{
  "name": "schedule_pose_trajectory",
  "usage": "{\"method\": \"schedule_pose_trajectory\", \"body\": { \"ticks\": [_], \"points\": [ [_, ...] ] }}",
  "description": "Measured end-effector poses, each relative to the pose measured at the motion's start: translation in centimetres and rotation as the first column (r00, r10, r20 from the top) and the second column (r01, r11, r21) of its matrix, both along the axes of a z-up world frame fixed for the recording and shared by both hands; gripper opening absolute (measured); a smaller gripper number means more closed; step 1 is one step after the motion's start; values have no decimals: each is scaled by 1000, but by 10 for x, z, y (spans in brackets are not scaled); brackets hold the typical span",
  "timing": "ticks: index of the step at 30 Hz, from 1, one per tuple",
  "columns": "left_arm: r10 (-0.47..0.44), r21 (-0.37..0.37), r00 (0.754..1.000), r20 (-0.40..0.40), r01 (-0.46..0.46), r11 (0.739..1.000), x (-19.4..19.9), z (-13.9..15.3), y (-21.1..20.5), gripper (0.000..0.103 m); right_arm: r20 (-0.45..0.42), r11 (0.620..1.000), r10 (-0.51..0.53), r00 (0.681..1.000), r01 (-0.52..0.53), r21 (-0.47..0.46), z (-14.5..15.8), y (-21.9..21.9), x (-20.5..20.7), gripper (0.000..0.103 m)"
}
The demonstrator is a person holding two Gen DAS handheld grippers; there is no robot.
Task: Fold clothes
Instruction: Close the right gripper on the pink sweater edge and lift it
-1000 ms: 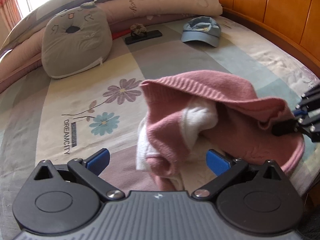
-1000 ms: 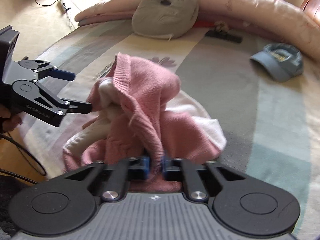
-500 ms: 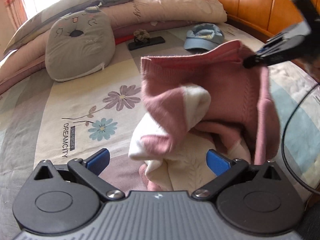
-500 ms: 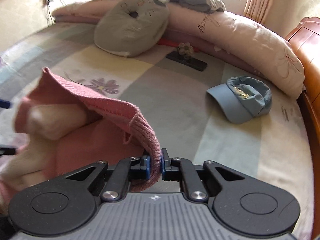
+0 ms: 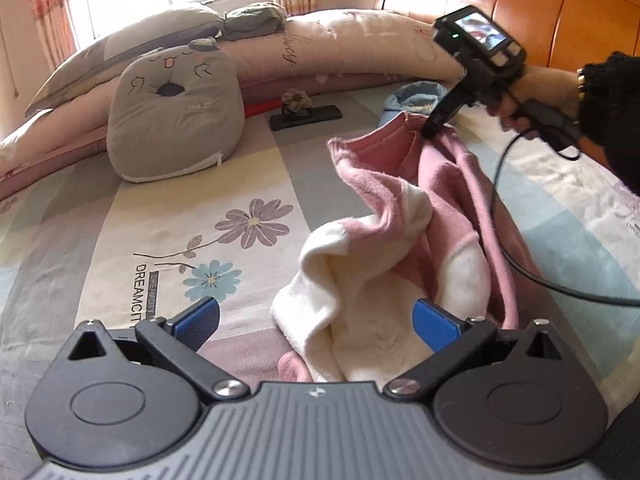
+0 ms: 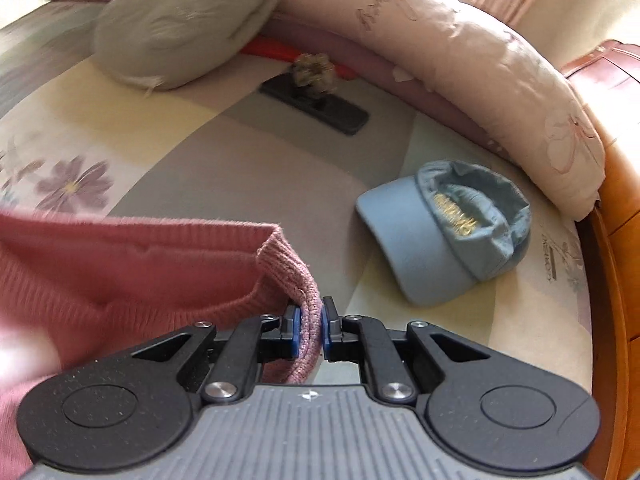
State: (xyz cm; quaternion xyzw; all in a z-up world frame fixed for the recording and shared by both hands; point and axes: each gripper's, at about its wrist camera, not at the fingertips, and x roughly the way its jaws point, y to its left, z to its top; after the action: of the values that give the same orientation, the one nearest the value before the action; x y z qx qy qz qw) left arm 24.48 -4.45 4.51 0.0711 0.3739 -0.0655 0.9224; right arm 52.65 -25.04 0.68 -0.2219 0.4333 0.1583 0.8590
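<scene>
Your bed fills both views, its patterned cover showing flower prints and lettering that the left gripper body cuts off partway. Wooden headboard runs along the right, only partly in frame. Long pink bolster curves along the far edge; its left end is blown out by window light in the left view. Grey face cushion leans against it, sharp in the left view but smeared by motion blur in the right one. The pink and white sweater lies bunched on the cover, mid-bed, right in front of your left gripper; its near hem drops out of sight behind the gripper body, so you can't see how the bottom layers lie. Your left fingers stand wide, the white knit between them but neither blue pad pressing on it. Your right gripper is pinched tight on the ribbed pink edge of the sweater, lifting that corner off the bed; in the right view the rest of the garment runs off the left edge and blurs out. In the left view your right hand shows on the handle, dark sleeve cropped by the frame, the gripper's tips buried in pink knit. Blue cap sits on the cover just beyond the right tips, mostly hidden behind sweater and gripper in the left view. Dark flat object carries a small lump I can't identify.
</scene>
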Motion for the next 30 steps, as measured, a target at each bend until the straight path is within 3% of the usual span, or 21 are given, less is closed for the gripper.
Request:
{"method": "schedule_pose_trajectory", "body": {
  "ticks": [2, 3, 6, 12, 16, 22, 25, 30],
  "points": [
    [7, 0, 1000, 6, -7, 1000, -1, 2, 0, 102, -22, 1000, -21, 1000, 21, 19, -3, 2, 14, 14],
    [9, 1, 1000, 10, -9, 1000, -1, 2, 0, 102, -42, 999, -28, 999, 29, 30, -5, 3, 18, 21],
    [-8, 3, 1000, 22, 8, 1000, -7, 0, 2, 102, -78, 996, -35, 996, 41, 73, -6, 3, 15, 27],
    [-22, -21, 1000, -22, 22, 1000, -4, -13, 13, 102, -39, 988, 21, 999, -15, 152, 21, -13, -50, 47],
    [-9, -80, 997, -76, 3, 997, 7, -21, 22, 91, -46, 966, 51, 998, -37, 254, 39, -35, -109, 59],
    [-25, -41, 994, -107, 20, 999, 15, -33, 29, 74, -108, 943, 16, 994, 21, 333, 25, -50, -192, 62],
    [-33, -23, 992, -123, 31, 999, 18, -37, 37, 67, -146, 928, -46, 988, 97, 360, 12, -50, -220, 62],
    [-97, -60, 982, -160, 88, 994, 32, -53, 36, 53, -190, 878, -135, 972, 206, 431, 3, -46, -245, 62]
  ]
}}
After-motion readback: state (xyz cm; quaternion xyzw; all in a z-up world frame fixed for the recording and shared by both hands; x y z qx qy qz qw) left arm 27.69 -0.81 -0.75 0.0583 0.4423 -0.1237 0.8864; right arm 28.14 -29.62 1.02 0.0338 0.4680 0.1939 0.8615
